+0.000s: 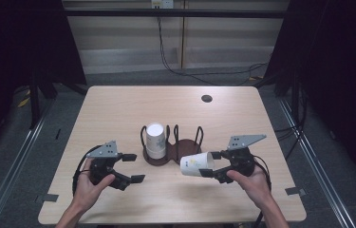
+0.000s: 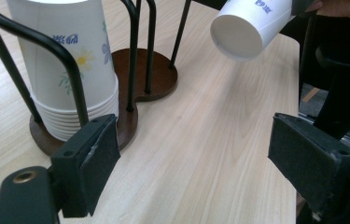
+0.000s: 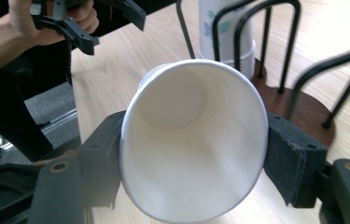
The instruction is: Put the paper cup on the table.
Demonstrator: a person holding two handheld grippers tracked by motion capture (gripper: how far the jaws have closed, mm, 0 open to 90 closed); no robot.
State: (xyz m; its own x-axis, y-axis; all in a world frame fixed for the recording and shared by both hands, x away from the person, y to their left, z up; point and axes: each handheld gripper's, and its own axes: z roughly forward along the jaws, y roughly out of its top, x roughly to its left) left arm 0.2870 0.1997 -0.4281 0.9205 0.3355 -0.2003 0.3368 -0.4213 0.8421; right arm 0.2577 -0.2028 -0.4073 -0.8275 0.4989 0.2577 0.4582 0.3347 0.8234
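Note:
A dark wire cup holder [image 1: 173,152] on a brown base stands mid-table, with a stack of upside-down white paper cups [image 1: 155,140] [image 2: 65,70] [image 3: 219,28] in its left bay. My right gripper [image 1: 211,164] [image 3: 193,154] is shut on a single white paper cup [image 1: 197,165] [image 3: 193,140] [image 2: 249,25], held on its side just right of the holder, its base pointing left. My left gripper [image 1: 133,167] [image 2: 193,158] is open, with nothing between its jaws, low over the table left of the holder.
The holder's right bay [image 1: 190,142] [image 3: 312,107] has no cups in it. A dark round grommet [image 1: 207,98] sits near the table's far edge. Bare wood tabletop [image 1: 118,109] surrounds the holder; cables run on the floor behind.

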